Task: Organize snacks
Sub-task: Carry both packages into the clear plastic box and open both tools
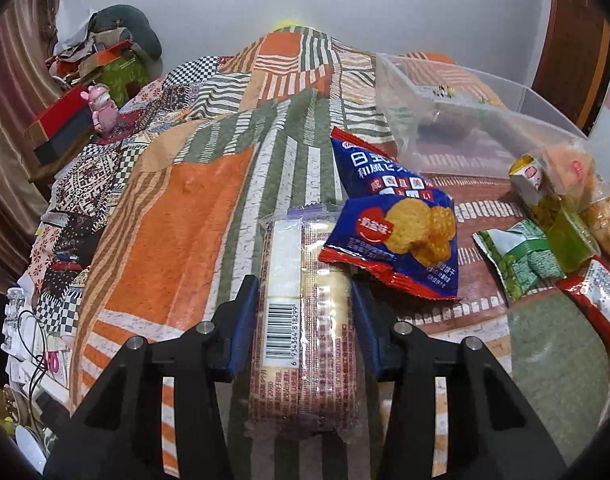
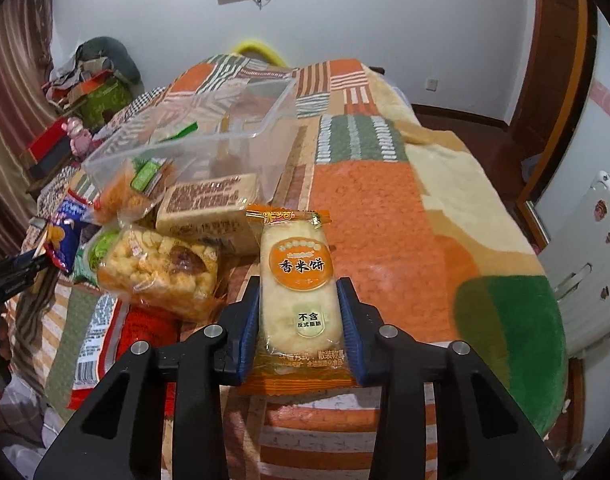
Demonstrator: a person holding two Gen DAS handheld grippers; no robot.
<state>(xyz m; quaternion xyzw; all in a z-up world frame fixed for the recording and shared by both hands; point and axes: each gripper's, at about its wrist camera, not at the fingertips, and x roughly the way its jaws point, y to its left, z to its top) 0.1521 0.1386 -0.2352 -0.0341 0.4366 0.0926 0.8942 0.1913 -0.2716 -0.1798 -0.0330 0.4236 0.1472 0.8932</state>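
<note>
The blue-and-red biscuit bag hides the upper right corner of the long clear-wrapped barcode packet. At the right edge of the left wrist view, the red-and-white printed packet is cut off. The small items inside the clear plastic bin are too small to identify.

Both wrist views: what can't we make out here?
- Left wrist view: the near end of the barcode-side packet in the left gripper is hidden by the fingers.
- The blue cracker bag covers that packet's far right corner.
- The clear bin: contents too small and hazy to name.
- Right wrist view: the orange rice cracker packet in the right gripper hides the blanket beneath.
</note>
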